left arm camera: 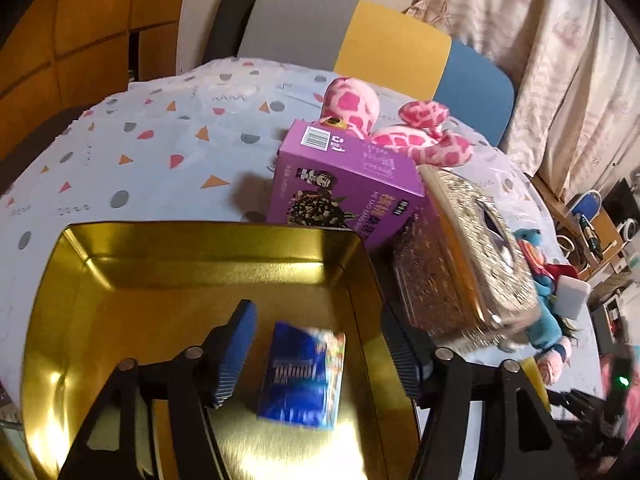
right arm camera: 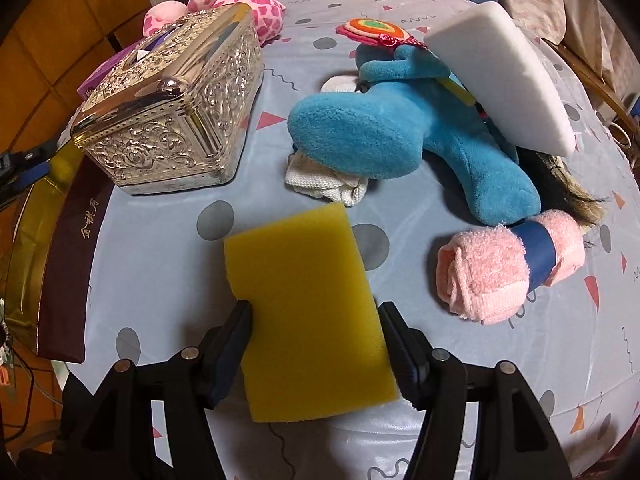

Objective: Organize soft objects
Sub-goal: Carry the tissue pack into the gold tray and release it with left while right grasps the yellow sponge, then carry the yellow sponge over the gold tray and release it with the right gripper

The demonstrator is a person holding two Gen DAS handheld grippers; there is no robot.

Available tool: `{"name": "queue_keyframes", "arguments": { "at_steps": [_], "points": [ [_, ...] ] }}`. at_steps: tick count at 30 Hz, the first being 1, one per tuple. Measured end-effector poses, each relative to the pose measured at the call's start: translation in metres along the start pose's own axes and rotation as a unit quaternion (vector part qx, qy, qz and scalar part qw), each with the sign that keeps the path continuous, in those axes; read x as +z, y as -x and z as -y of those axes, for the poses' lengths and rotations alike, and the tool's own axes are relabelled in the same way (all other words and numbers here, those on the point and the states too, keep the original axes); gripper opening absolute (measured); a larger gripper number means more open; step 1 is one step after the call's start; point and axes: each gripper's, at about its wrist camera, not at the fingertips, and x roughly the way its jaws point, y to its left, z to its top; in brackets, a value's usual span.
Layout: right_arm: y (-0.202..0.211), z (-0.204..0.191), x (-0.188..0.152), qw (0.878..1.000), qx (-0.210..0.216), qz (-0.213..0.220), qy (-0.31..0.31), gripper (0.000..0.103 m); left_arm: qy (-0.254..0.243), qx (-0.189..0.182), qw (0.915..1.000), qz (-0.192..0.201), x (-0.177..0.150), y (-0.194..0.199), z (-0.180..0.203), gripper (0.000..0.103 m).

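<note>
Colours and patterns on the table

Yellow sponge [right arm camera: 310,316]; white foam block [right arm camera: 508,80]; blue plush toy [right arm camera: 384,140]; pink rolled towel [right arm camera: 492,272], blue band; pink-spotted plush [left arm camera: 384,128]; purple box [left arm camera: 344,184]; gold tin [left arm camera: 120,280]; embossed silver tissue box [right arm camera: 172,108]; pale blue tablecloth [right arm camera: 160,248], grey dots, orange and pink triangles.

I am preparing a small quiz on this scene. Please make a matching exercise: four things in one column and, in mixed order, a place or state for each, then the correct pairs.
Things:
1. yellow sponge
2. blue packet
3. white foam block
4. pink rolled towel

Places or states:
A. lies in the gold tin
B. leans on the blue plush toy
C. gripped in the right tongs
D. lies on the tablecloth, wrapped by a blue band

Pairs: 1-C, 2-A, 3-B, 4-D
</note>
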Motion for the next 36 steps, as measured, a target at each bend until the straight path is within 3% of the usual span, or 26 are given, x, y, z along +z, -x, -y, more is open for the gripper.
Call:
{"name": "queue_keyframes", "arguments": {
  "at_steps": [6,9,12,19,27,31,36],
  "points": [
    [-0.007,-0.001,0.002,1.000,0.001,-0.007,0.000,0.069,-0.014,0.014,0.9998,0.000,-0.032,0.032,-0.004,0.068],
    [-0.018,-0.008,-0.002,0.999,-0.026,-0.031,0.020,0.071,-0.017,0.026,0.9995,-0.003,-0.048,0.042,-0.010,0.071],
    [-0.017,-0.022,-0.005,0.996,-0.063,-0.012,0.056,0.070,-0.009,0.038,0.9992,0.003,-0.061,0.052,-0.016,0.080],
    [-0.018,-0.017,0.000,0.997,-0.056,-0.016,0.043,0.071,-0.011,0.054,0.9984,0.016,-0.071,0.066,-0.016,0.084],
    [-0.006,-0.023,0.004,0.993,-0.091,0.037,0.057,0.069,-0.021,0.071,0.9967,0.032,-0.073,0.077,-0.013,0.086],
    [0.003,-0.028,-0.002,0.994,-0.080,0.050,0.046,0.069,-0.013,0.071,0.9969,0.031,-0.075,0.078,-0.017,0.086],
    [0.030,-0.036,-0.009,0.998,-0.036,0.054,0.027,0.069,-0.005,0.068,0.9972,0.030,-0.077,0.080,-0.024,0.086]
  ]
}}
